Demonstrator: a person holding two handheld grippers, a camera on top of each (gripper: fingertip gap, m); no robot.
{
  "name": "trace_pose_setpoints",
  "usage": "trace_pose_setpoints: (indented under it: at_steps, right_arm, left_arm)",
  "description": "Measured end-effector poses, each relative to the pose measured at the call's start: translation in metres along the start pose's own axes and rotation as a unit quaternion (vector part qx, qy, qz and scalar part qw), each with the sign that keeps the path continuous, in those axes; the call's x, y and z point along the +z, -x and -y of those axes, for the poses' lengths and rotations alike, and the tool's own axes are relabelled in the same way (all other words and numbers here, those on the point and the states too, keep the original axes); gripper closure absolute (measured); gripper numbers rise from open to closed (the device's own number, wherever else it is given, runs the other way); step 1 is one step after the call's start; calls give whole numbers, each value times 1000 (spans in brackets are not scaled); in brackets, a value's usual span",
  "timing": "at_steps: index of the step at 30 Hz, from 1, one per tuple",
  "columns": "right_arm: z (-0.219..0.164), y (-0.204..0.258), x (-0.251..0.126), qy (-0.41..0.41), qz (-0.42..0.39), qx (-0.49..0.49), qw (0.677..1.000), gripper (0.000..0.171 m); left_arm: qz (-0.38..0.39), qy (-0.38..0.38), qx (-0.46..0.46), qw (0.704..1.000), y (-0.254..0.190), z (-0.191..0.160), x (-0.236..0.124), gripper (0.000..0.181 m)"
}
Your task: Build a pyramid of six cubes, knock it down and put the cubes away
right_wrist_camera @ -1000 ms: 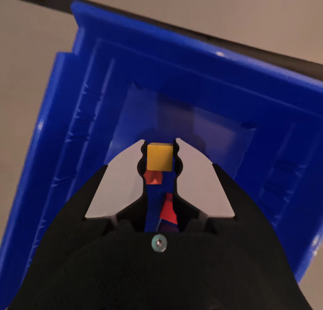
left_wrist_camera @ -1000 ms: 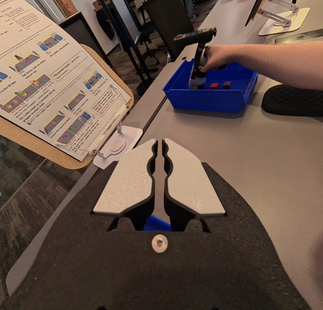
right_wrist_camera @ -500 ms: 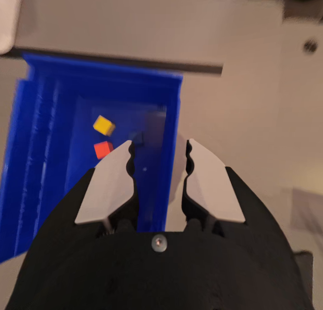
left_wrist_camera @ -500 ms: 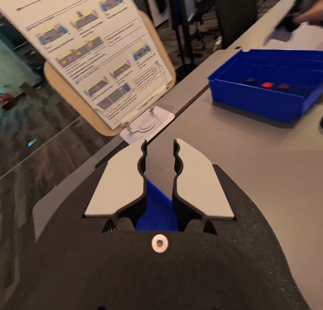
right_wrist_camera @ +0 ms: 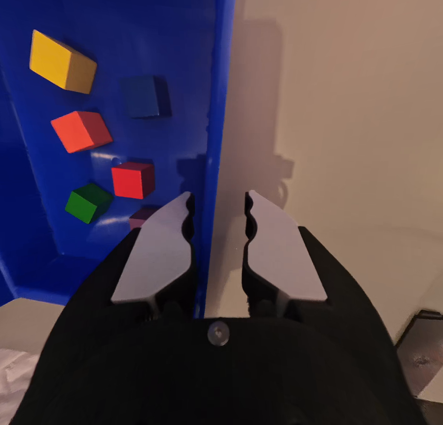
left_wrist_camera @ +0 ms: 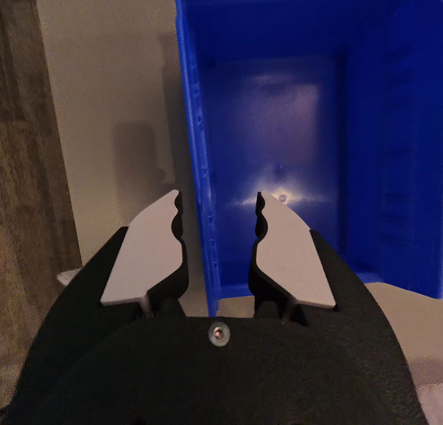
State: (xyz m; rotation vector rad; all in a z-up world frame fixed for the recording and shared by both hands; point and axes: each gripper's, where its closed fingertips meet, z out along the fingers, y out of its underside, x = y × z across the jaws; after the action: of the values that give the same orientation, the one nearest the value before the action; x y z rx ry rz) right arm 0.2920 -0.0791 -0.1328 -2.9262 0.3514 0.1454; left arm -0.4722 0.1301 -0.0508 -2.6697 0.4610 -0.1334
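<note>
Swung down from the instruction board since a second ago, left gripper (left_wrist_camera: 218, 197) now straddling the left wall of an empty blue bin (left_wrist_camera: 191, 130), jaws spread wide with nothing between them but that wall. Left finger over the grey table (left_wrist_camera: 107, 102), right finger over the bin's bare floor. Wood-look floor (left_wrist_camera: 21, 150) along the far left edge.

Pulled back likewise from the yellow cube pinched a second ago, right gripper (right_wrist_camera: 218, 197) now hanging over the right wall of a second blue bin (right_wrist_camera: 215, 102), jaws spread and holding nothing. Six cubes lying loose on this bin's floor, none stacked: yellow cube (right_wrist_camera: 60, 61) farthest, blue cube (right_wrist_camera: 143, 97) to its right, orange-red cube (right_wrist_camera: 79, 130) below, red cube (right_wrist_camera: 131, 180) nearer, green cube (right_wrist_camera: 86, 202) to its left, purple cube (right_wrist_camera: 141, 215) partly hidden behind the left finger. Gripper shadow cast on the pale table right of the bin. Slight blur in both views.
</note>
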Motion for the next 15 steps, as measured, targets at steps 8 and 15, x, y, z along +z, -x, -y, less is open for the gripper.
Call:
trace_pose_setpoints:
  at_steps: [8, 15]
  right_arm:
    - [-9, 11, 5, 47, 21, -13, 999, 163]
    - [-12, 36, 7, 45, 29, -12, 998, 164]
  left_arm:
    - [-27, 127, -25, 991, 15, -49, 56, 148]
    - [-54, 194, -10, 979, -9, -62, 55, 175]
